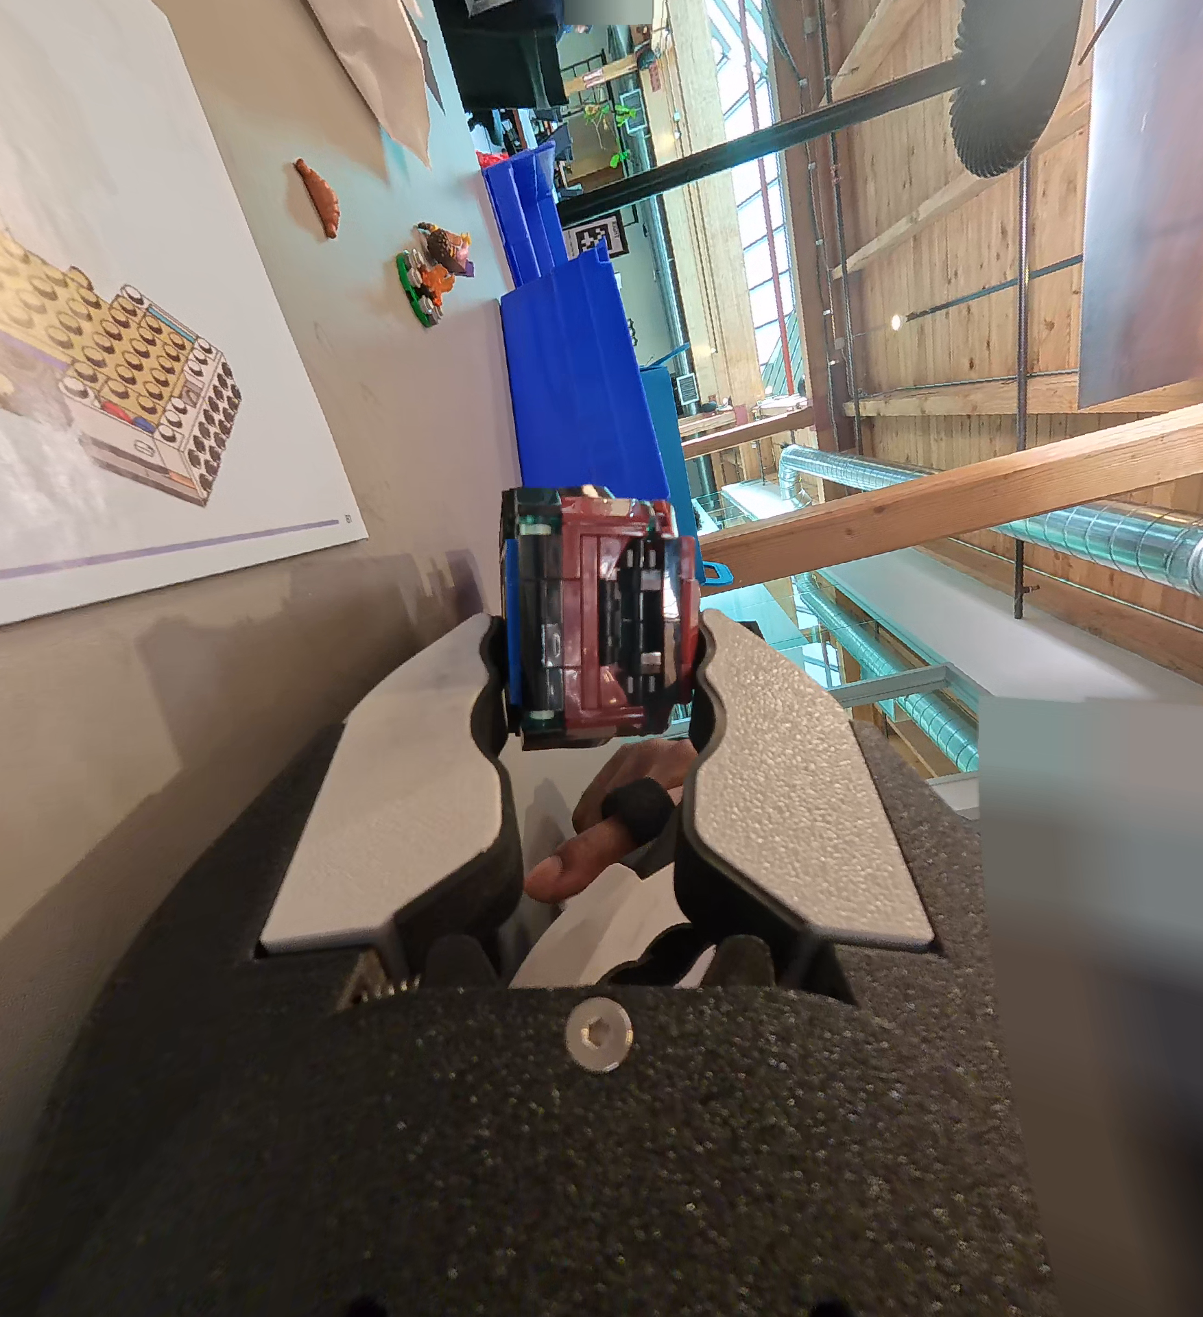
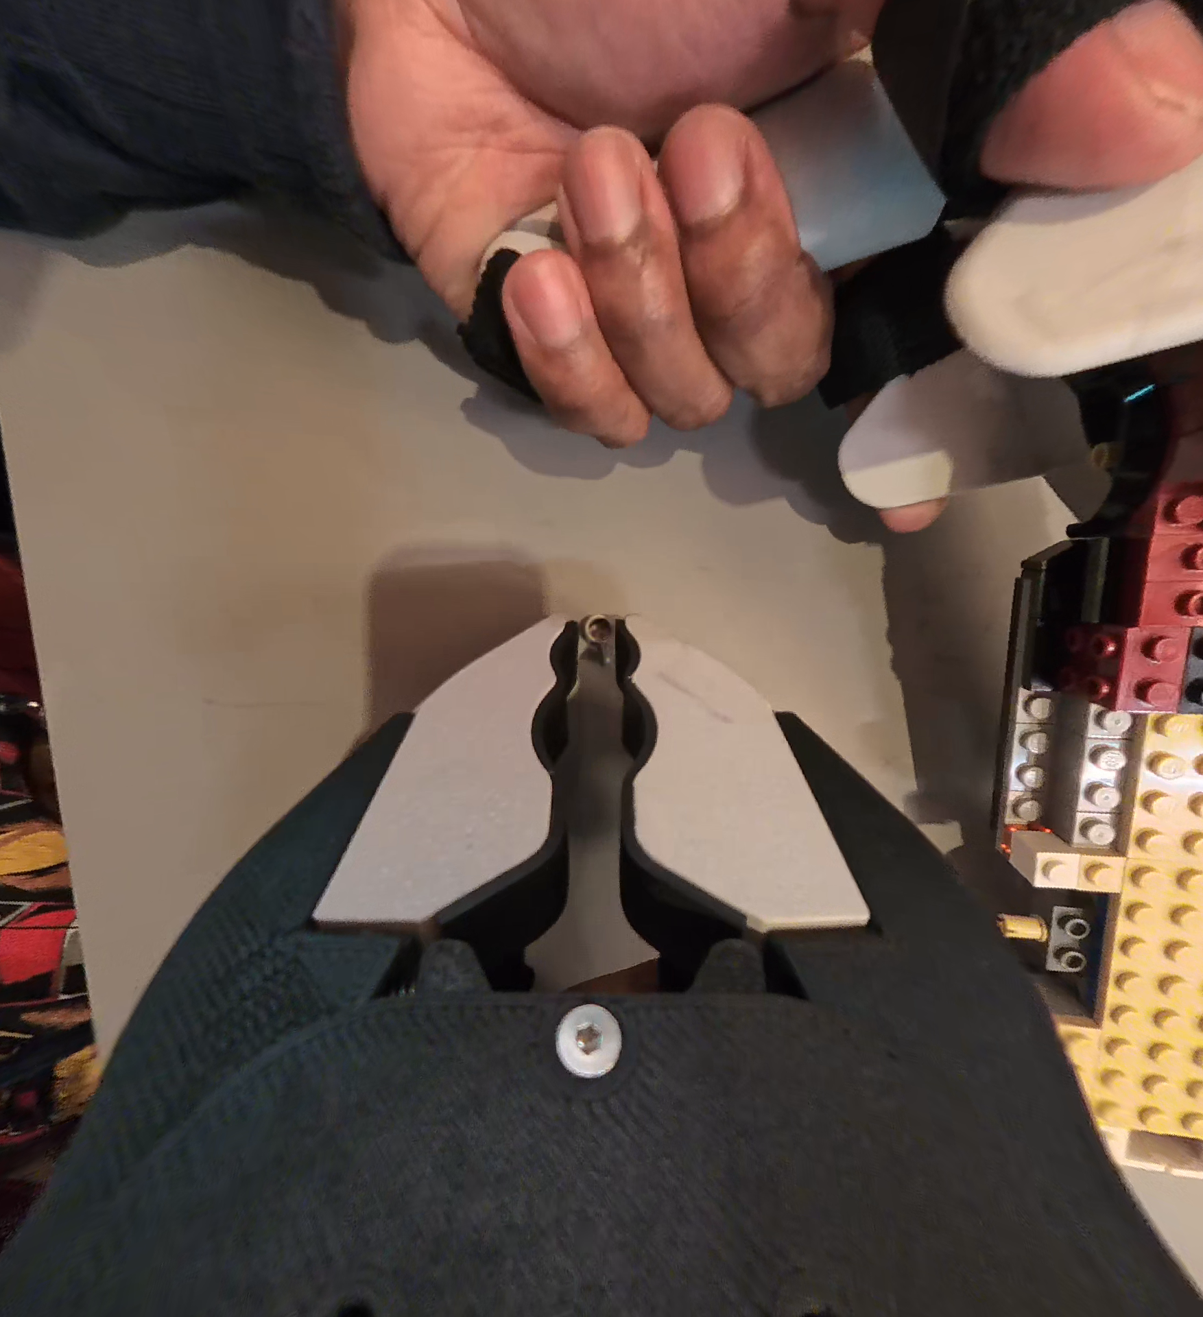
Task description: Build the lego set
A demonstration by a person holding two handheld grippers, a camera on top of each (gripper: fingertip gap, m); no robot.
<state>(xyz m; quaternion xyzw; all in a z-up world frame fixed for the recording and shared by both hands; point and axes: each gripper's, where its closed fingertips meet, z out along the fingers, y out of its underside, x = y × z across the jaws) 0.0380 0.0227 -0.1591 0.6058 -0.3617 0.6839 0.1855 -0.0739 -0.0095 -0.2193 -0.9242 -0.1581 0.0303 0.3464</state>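
Left wrist view: the left gripper (image 1: 595, 673) holds a blocky assembly of dark red, black and blue plastic toy bricks (image 1: 599, 613). Its two black pads (image 1: 495, 677) press against opposite faces of the assembly, the jaws standing fairly wide apart. The assembly is lifted off the grey table (image 1: 385, 399), which runs along the left of this sideways picture. On the table lie a printed building-instruction sheet (image 1: 121, 285), a small brown curved plastic piece (image 1: 317, 196), a little green round base with orange and brown toy figures (image 1: 435, 274), and folded blue plastic bins (image 1: 570, 370).

Right wrist view: the right gripper (image 2: 595, 634) has its jaws nearly together, pinching a tiny light grey ring-shaped brick part (image 2: 595, 631) at the very tips, above the table. A hand (image 2: 627, 235) grips the other tool's handle beyond it. At the right edge sits a larger build of tan, grey and dark red studded bricks (image 2: 1154, 855).

The brick assembly is probably rigid and light, but glossy and liable to split along seams; squeezing flat opposing faces looks safest. The ring part looks slippery and easily dropped.
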